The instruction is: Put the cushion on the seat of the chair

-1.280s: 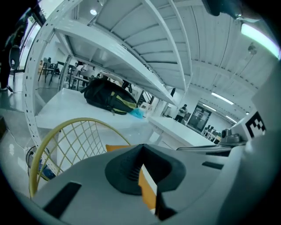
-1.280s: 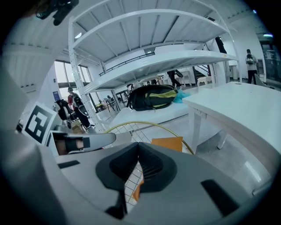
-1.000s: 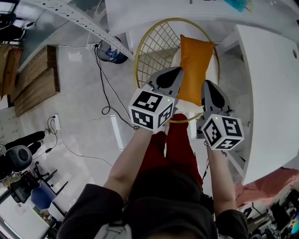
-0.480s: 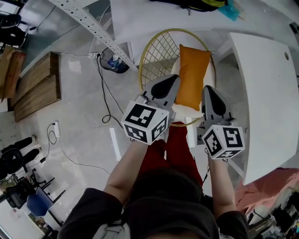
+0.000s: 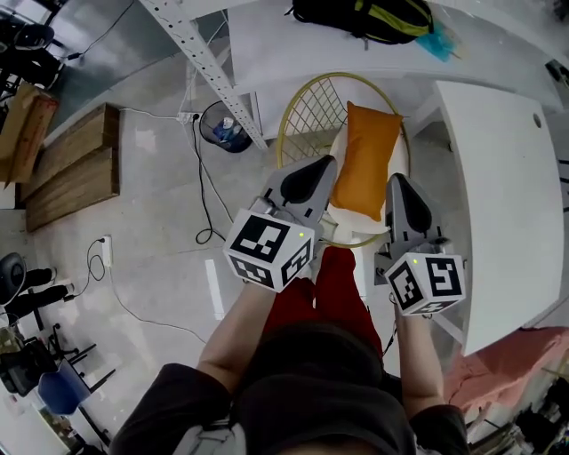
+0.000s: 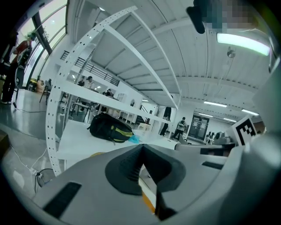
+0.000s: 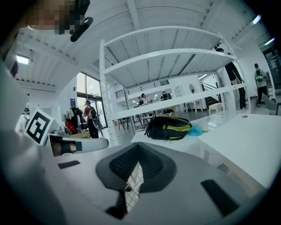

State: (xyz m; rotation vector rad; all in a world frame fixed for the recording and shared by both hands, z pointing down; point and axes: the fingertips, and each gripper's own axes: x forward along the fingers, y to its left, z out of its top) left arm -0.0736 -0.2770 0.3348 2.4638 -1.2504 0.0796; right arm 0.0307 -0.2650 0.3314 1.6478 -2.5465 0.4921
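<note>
Left gripper (image 5: pixel 320 171) and right gripper (image 5: pixel 399 185) risen since a second ago, jaws pressed together, empty; orange cushion (image 5: pixel 366 160) on wire chair (image 5: pixel 307 111) seat, upper centre; placement looks done, next: back away.

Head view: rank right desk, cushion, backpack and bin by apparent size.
1. right desk
2. cushion and backpack: about alike, and the backpack runs off the top edge
3. bin
</note>
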